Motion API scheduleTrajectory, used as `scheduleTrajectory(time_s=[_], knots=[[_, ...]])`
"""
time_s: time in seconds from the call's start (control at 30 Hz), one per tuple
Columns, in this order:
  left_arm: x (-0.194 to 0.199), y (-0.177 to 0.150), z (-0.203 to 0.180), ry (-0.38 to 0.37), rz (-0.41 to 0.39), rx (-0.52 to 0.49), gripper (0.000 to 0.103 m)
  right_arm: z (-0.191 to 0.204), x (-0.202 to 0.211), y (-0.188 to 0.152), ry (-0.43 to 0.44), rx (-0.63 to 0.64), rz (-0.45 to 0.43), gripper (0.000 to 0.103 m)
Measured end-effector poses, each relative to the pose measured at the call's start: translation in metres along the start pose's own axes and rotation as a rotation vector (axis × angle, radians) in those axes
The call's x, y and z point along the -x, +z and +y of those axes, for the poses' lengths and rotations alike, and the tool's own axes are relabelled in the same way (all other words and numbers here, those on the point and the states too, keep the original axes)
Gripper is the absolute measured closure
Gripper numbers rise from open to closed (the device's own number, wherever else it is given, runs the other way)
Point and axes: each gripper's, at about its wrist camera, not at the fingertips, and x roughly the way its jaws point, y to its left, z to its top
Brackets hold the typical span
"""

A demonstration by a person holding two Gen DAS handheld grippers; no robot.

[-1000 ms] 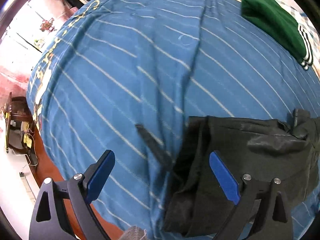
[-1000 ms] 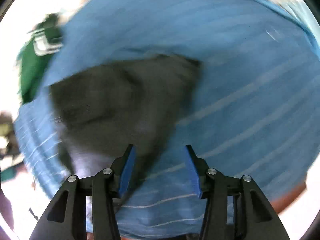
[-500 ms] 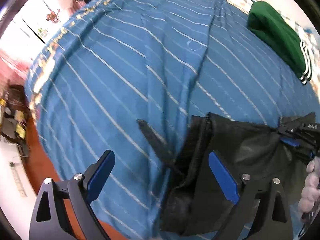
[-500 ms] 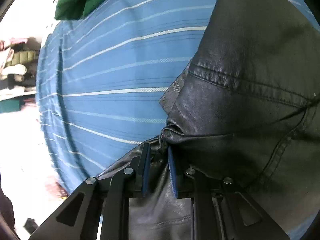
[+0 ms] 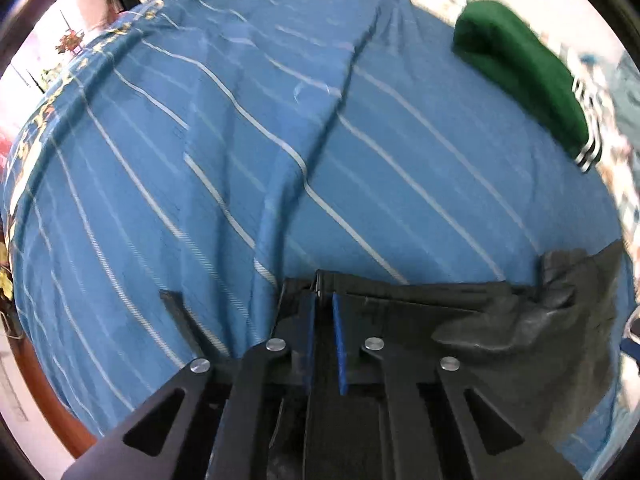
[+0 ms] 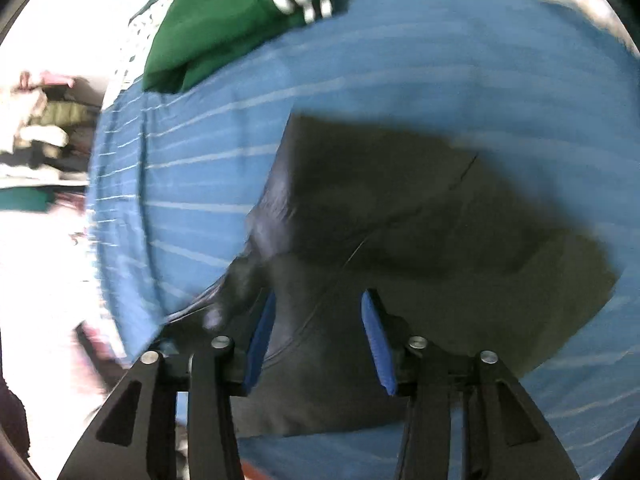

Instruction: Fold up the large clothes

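A black leather-like garment (image 5: 500, 320) lies on a blue striped bedsheet (image 5: 280, 140). In the left wrist view my left gripper (image 5: 322, 304) is shut on the garment's near left edge, its blue pads pinching the fabric. In the right wrist view the same garment (image 6: 420, 208) spreads out flat and wide. My right gripper (image 6: 316, 320) is open just above it, with nothing between its blue pads (image 6: 260, 336). That view is blurred by motion.
A folded green garment with white stripes (image 5: 524, 80) lies at the far right of the bed; it also shows in the right wrist view (image 6: 240, 12). A long crease runs down the sheet (image 5: 320, 128). The bed's wooden edge (image 5: 48, 412) is at lower left.
My left gripper moved right onto the garment's edge and closed on it. My right gripper let go of the garment, opened and pulled back above it.
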Motion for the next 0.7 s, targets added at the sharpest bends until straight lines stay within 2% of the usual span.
scheduleTrajectory(time_s=[0.03, 0.07, 0.1, 0.17, 0.23, 0.33, 0.37, 0.4, 0.43, 0.47, 0.57, 0.63, 0.67, 0.7], knots=[[0.006, -0.001, 0.003, -0.004, -0.01, 0.01, 0.098, 0.0, 0.005, 0.007, -0.028, 0.031, -0.022, 0.039], [0.011, -0.001, 0.007, -0.013, -0.012, 0.026, 0.098, 0.002, 0.01, 0.018, -0.081, 0.09, -0.059, 0.038], [0.014, -0.002, 0.011, 0.0, -0.015, 0.039, 0.103, 0.006, 0.011, 0.026, -0.101, 0.131, -0.078, 0.038], [0.017, 0.001, 0.024, 0.047, -0.036, 0.057, 0.103, 0.018, 0.006, 0.045, -0.116, 0.229, -0.093, 0.029], [0.014, 0.006, 0.044, 0.055, -0.023, 0.108, 0.103, 0.024, -0.007, 0.062, -0.101, 0.318, -0.06, 0.028], [0.014, 0.01, 0.065, -0.022, 0.017, 0.165, 0.103, 0.03, -0.04, 0.085, -0.048, 0.401, 0.082, 0.03], [0.016, 0.009, 0.066, -0.023, 0.018, 0.159, 0.103, 0.032, -0.048, 0.089, -0.029, 0.41, 0.117, 0.038], [0.017, 0.006, 0.063, -0.027, 0.021, 0.147, 0.103, 0.03, -0.053, 0.093, -0.031, 0.408, 0.129, 0.071], [0.018, 0.004, 0.059, -0.045, 0.031, 0.134, 0.102, 0.029, -0.056, 0.095, -0.035, 0.405, 0.136, 0.084], [0.017, 0.002, 0.055, -0.052, 0.041, 0.12, 0.102, 0.028, -0.055, 0.096, -0.032, 0.394, 0.124, 0.09], [0.015, 0.002, 0.042, -0.016, 0.05, 0.075, 0.099, 0.016, -0.045, 0.096, -0.009, 0.272, 0.06, 0.096], [0.014, 0.001, 0.036, -0.011, 0.045, 0.055, 0.096, -0.007, -0.038, 0.093, 0.017, 0.102, 0.0, 0.096], [0.014, 0.001, 0.032, -0.017, 0.044, 0.048, 0.091, -0.022, -0.037, 0.093, 0.026, 0.009, -0.021, 0.097], [0.013, 0.001, 0.029, -0.021, 0.044, 0.043, 0.069, -0.04, -0.04, 0.092, 0.029, -0.096, -0.037, 0.097]])
